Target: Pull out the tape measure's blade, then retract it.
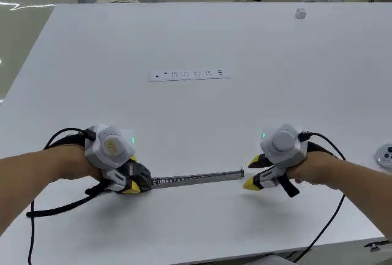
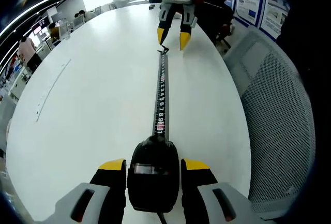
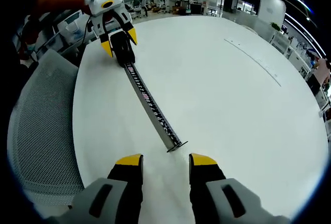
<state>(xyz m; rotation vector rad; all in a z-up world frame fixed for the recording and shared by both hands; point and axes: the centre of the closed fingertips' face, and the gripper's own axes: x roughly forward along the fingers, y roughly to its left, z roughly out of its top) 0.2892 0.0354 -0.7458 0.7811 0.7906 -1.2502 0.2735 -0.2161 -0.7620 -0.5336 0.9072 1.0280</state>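
A black tape measure case point(image 2: 153, 175) sits between the yellow-tipped fingers of my left gripper point(image 2: 154, 165), which is shut on it at the table's near left point(image 1: 128, 178). Its blade point(image 1: 196, 179) lies pulled out flat on the white table toward the right, printed numbers up point(image 2: 161, 97). The blade's end hook point(image 3: 176, 146) rests on the table just ahead of my right gripper point(image 3: 165, 161), whose jaws stand apart with nothing between them. In the head view the right gripper point(image 1: 252, 173) sits a short gap to the right of the hook point(image 1: 242, 172).
A white power strip point(image 1: 189, 74) lies mid-table beyond the blade. A small white object point(image 1: 300, 13) sits at the far right, a round white device point(image 1: 385, 155) at the right edge. Black cables point(image 1: 46, 207) trail from both grippers. A mesh chair point(image 2: 282, 110) stands by the near edge.
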